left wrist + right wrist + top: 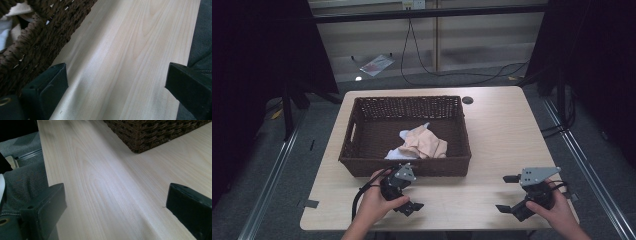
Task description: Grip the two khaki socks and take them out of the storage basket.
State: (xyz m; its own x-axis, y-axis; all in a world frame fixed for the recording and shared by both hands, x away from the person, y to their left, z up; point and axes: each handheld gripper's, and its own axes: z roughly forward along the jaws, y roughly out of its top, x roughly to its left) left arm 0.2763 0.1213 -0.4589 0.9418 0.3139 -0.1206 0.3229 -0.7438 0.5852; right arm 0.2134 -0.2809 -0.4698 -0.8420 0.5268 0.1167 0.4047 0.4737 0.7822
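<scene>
Inside the brown wicker basket (362,117), toward its near wall, lies crumpled peach and white cloth (422,144). Just outside that wall the left gripper (408,196) is held with jaws apart, empty. Right of the basket, near the table (502,125) edge, the right gripper (511,194) also gapes, empty.

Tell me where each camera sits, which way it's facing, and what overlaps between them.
High view: above the person's side, looking forward and down on the table and wicker basket of cloth; both forearms, left tool, right tool.
Left gripper view: on the left tool, low over the tabletop, basket wall at left; jaws apart.
Right gripper view: on the right tool, low, toward the basket corner; jaws apart.
Shared: basket and tabletop.
</scene>
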